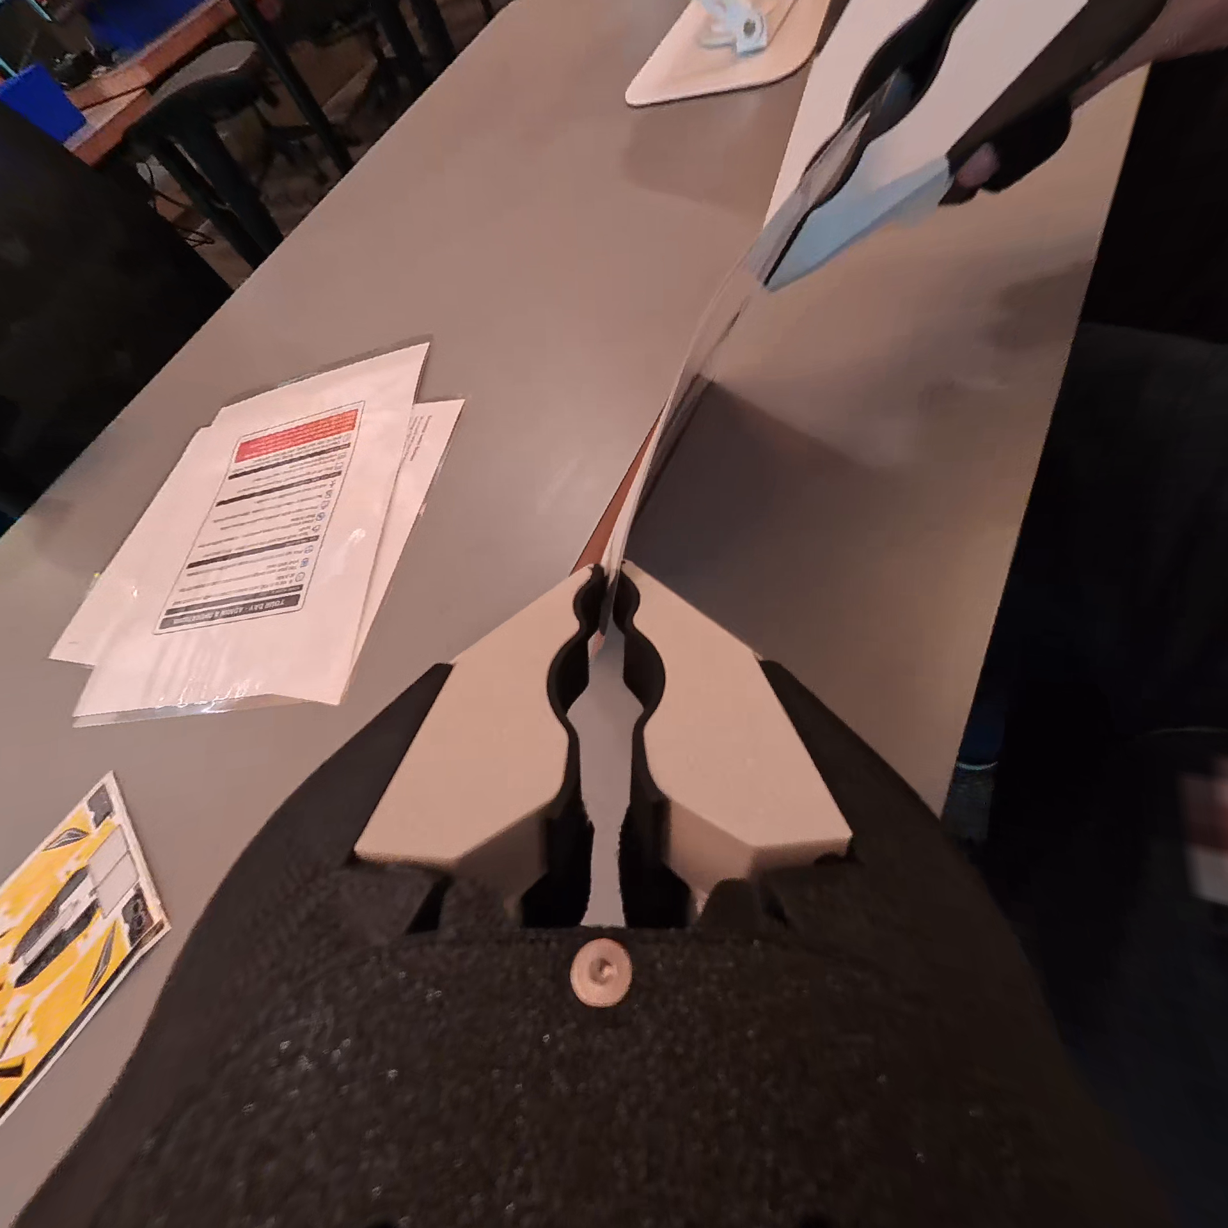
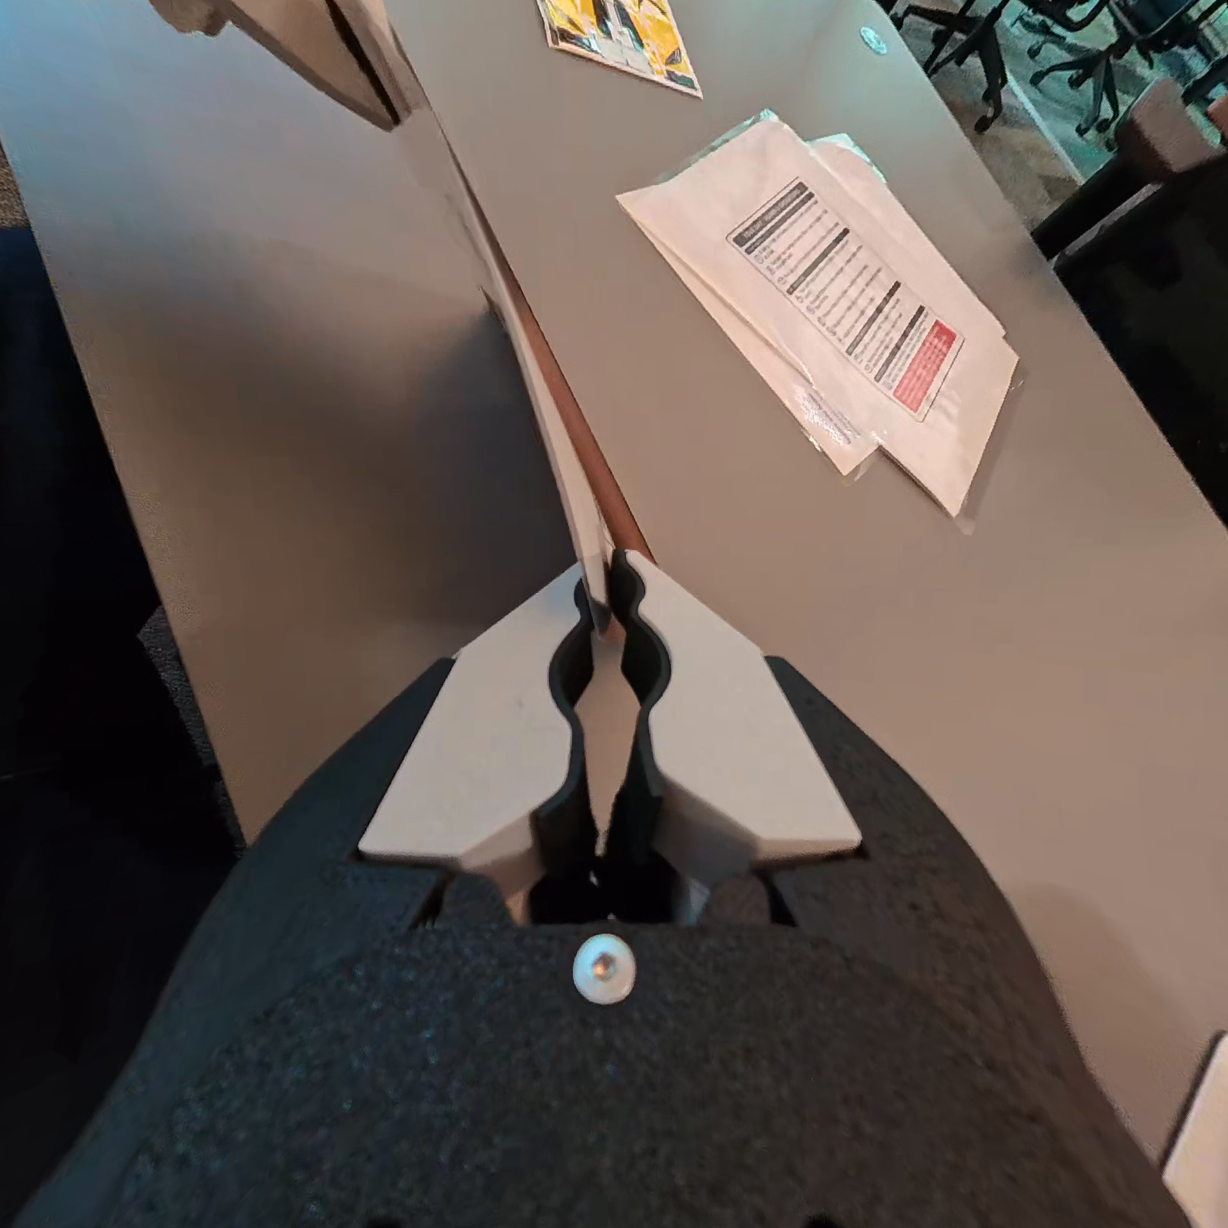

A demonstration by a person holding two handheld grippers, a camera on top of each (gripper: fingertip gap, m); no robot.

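Observation:
A thin glossy sheet (image 1: pixel 668 425) with a white and brown edge is held edge-on above the grey table (image 1: pixel 518 252). Its shiny face mirrors the table. My left gripper (image 1: pixel 608 591) is shut on the sheet's near end. My right gripper (image 1: pixel 774 269) shows far off at the upper right, gripping the sheet's other end, with a person's hand (image 1: pixel 983 166) behind it. In the right wrist view my right gripper (image 2: pixel 603 591) is shut on the same sheet (image 2: pixel 531 345), which runs up to the left gripper (image 2: pixel 389 109) at the top left.
A clear sleeve of white printed papers (image 1: pixel 266 531) (image 2: pixel 830 312) lies flat on the table (image 2: pixel 897 698). A yellow sticker sheet (image 1: pixel 66 917) (image 2: pixel 624 40) lies near it. A white tray (image 1: pixel 724 66) with pale blue parts sits farther off. Office chairs (image 2: pixel 1063 53) stand beyond the table. My hands' fingertips stand some 15 cm from each other.

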